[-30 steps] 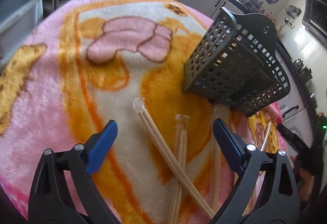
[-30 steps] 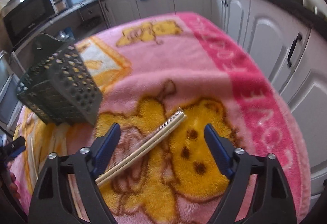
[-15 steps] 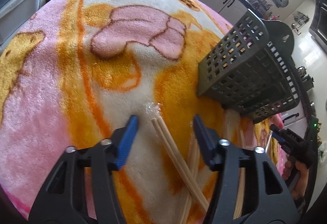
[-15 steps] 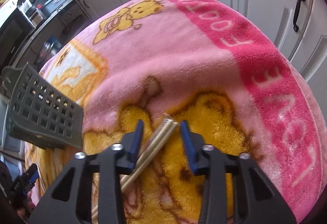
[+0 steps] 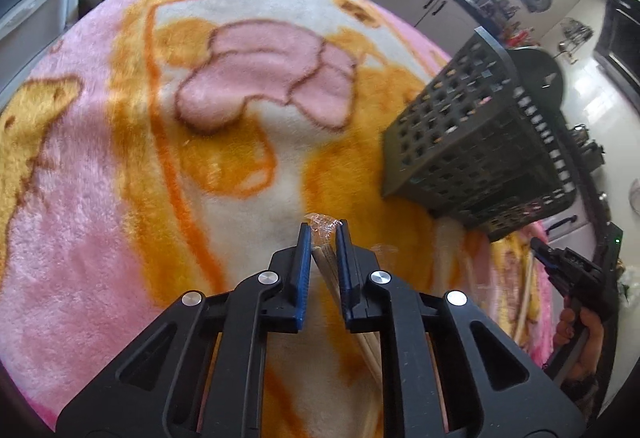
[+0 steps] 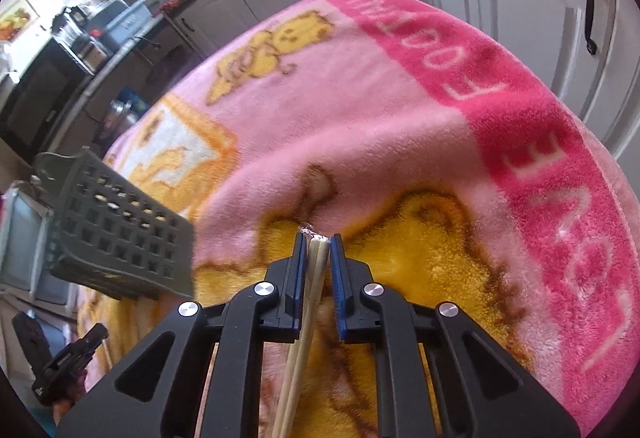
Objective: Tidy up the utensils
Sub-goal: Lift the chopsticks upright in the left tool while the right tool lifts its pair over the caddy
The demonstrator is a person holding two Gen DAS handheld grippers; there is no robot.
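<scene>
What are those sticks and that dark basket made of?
The sticks look like pale, matte wood or bamboo, inside a clear, crinkly plastic sleeve. The basket looks like dark grey moulded plastic, its walls a grid of square holes.

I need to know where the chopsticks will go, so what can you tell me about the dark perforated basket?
The basket is a dark grey-green, plastic-looking utensil caddy with walls of square holes and a solid rounded tab at its rim. It appears to lie tipped on its side on the pink and orange blanket, though fisheye distortion makes this uncertain. Nothing visibly sits inside it. Neither claw touches it; wrapped chopsticks lie on the blanket nearby. The right wrist view shows it left of that claw.
</scene>
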